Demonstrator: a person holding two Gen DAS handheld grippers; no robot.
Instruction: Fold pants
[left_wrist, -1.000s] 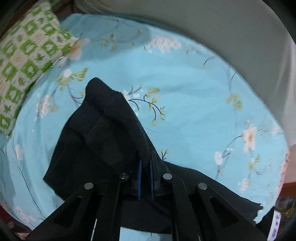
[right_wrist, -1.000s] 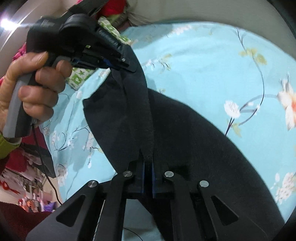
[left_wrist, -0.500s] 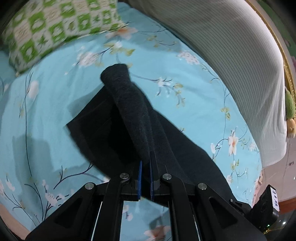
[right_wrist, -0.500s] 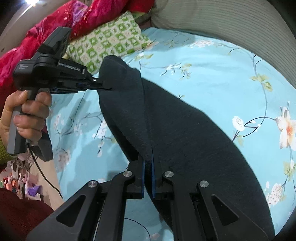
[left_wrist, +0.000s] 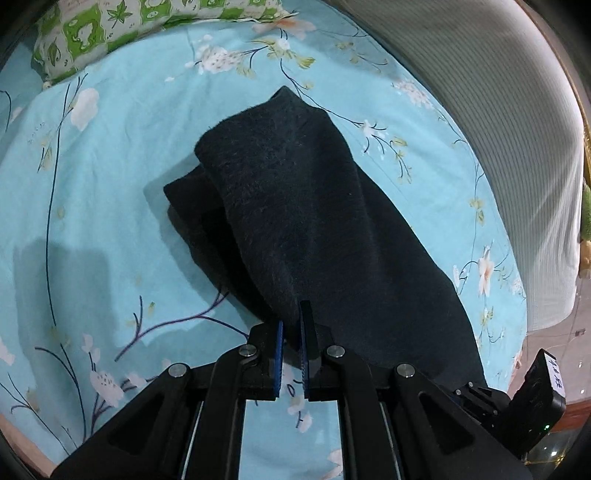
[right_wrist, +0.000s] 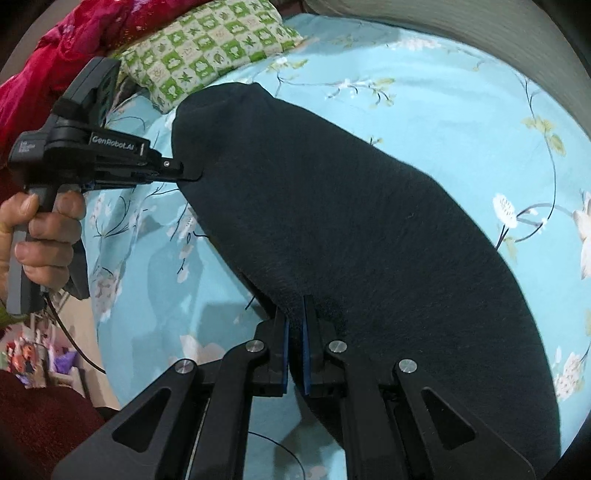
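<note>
The dark fuzzy pants lie doubled over on the light blue flowered bedsheet. My left gripper is shut on the near edge of the pants, with cloth pinched between its blue pads. My right gripper is shut on another part of the same edge of the pants. In the right wrist view my left gripper shows at the left, held by a hand, with its tips on the pants edge. The lower layer is mostly hidden under the top one.
A green and white checked pillow lies at the head of the bed, also in the left wrist view. A red blanket lies behind it. A grey ribbed cushion runs along the far side. The bed edge is at the lower left.
Both grippers have carried the held edge over and down, and the upper layer now lies spread flatter over the lower layer. The grips stayed shut.
</note>
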